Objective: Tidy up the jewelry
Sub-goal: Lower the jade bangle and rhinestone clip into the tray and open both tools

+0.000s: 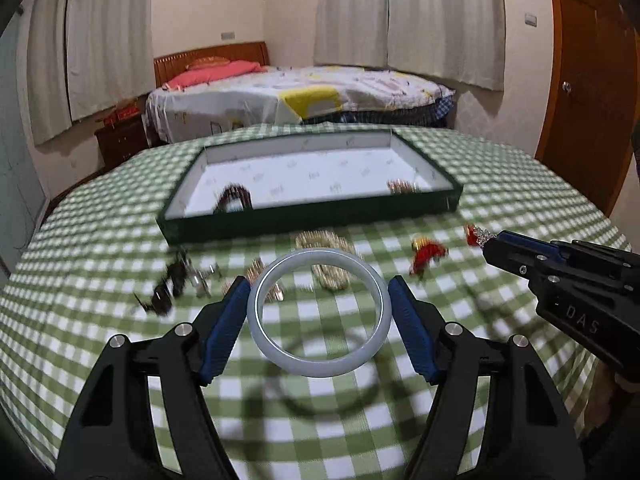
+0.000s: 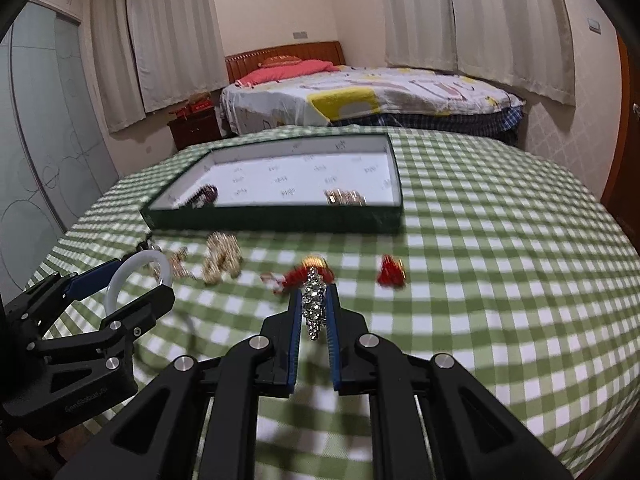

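Observation:
My left gripper [image 1: 318, 286] is shut on a pale jade bangle [image 1: 292, 364], held flat above the green checked cloth; it also shows in the right wrist view [image 2: 120, 276]. My right gripper [image 2: 315, 292] is shut on a sparkling silver rhinestone piece [image 2: 314, 306], raised over the cloth; it appears at the right of the left wrist view [image 1: 486, 238]. The dark green tray [image 1: 312, 214] with a white lining lies beyond, holding a dark beaded bracelet [image 1: 234, 196] and gold pieces [image 1: 402, 187].
Loose jewelry lies on the cloth between the grippers and the tray: gold chain bracelets [image 1: 326, 256], red tasselled pieces [image 1: 426, 254], a dark beaded item [image 1: 172, 284]. A bed [image 1: 304, 96] stands behind the table, a wooden door [image 1: 588, 80] at the right.

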The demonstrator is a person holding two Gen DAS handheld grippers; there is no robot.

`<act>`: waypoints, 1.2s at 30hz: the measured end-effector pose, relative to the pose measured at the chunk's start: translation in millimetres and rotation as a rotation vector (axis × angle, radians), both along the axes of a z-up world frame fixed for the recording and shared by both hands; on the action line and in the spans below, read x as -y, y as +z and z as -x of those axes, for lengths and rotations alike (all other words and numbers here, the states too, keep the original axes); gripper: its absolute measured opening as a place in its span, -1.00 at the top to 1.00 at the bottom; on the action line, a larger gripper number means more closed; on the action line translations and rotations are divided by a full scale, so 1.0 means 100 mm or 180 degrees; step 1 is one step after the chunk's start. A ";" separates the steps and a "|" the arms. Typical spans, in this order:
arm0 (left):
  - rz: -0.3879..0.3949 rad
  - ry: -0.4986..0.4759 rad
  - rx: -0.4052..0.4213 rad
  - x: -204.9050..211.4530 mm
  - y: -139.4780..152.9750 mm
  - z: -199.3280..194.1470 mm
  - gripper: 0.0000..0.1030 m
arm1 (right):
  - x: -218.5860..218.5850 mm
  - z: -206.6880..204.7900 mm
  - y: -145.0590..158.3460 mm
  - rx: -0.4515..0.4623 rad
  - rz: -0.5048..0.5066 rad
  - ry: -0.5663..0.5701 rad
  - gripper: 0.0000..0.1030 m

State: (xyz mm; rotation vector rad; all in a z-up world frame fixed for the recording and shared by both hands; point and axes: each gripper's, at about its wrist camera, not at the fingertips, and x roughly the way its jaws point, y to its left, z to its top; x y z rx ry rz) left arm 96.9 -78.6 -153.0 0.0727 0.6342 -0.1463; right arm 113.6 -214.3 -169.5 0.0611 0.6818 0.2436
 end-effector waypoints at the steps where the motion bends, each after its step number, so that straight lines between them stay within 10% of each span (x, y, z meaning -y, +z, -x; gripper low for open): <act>1: 0.0006 0.0002 0.0029 -0.01 0.04 -0.02 -0.34 | -0.01 -0.03 0.05 0.0030 -0.0018 0.0005 0.76; 17: 0.0223 0.0093 0.0286 -0.11 0.48 -1.02 -0.34 | -0.28 -0.93 0.40 0.0272 -0.0124 0.0120 0.76; 36: 0.0118 0.0182 -0.0473 -0.14 -0.22 -1.90 -0.35 | -0.41 -1.71 -0.22 -0.0399 -0.0085 0.0166 0.76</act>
